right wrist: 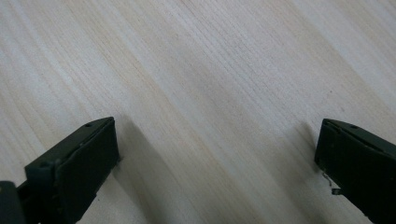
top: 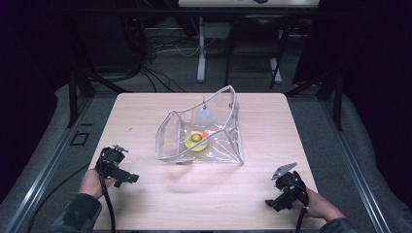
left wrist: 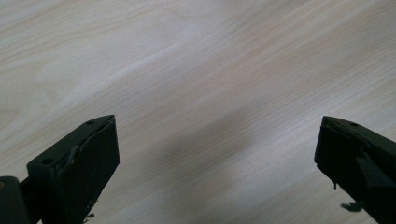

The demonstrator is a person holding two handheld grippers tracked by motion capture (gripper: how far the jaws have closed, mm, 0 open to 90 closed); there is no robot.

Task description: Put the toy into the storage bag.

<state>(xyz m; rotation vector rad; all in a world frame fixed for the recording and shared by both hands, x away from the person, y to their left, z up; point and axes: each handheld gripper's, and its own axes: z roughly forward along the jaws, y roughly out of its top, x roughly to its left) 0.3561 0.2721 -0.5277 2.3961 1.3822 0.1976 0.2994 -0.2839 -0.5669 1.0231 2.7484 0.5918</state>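
A clear plastic zip pouch (top: 206,131) stands open in the middle of the light wooden table (top: 145,111). Inside it lie a round yellow item with an orange and dark centre (top: 196,140) and a pale translucent piece (top: 204,115) with a yellow loop. My left gripper (top: 127,177) rests near the table's front left, well short of the pouch, jaws wide apart over bare wood (left wrist: 219,149). My right gripper (top: 273,204) sits at the front right, likewise open over bare wood (right wrist: 219,154). Neither holds anything.
Beyond the table's far edge are table legs (top: 201,48), a dark chair frame (top: 252,43) and cables on grey floor. Metal rails (top: 43,179) run along both sides of the table. A hand holds each gripper at the table's near edge.
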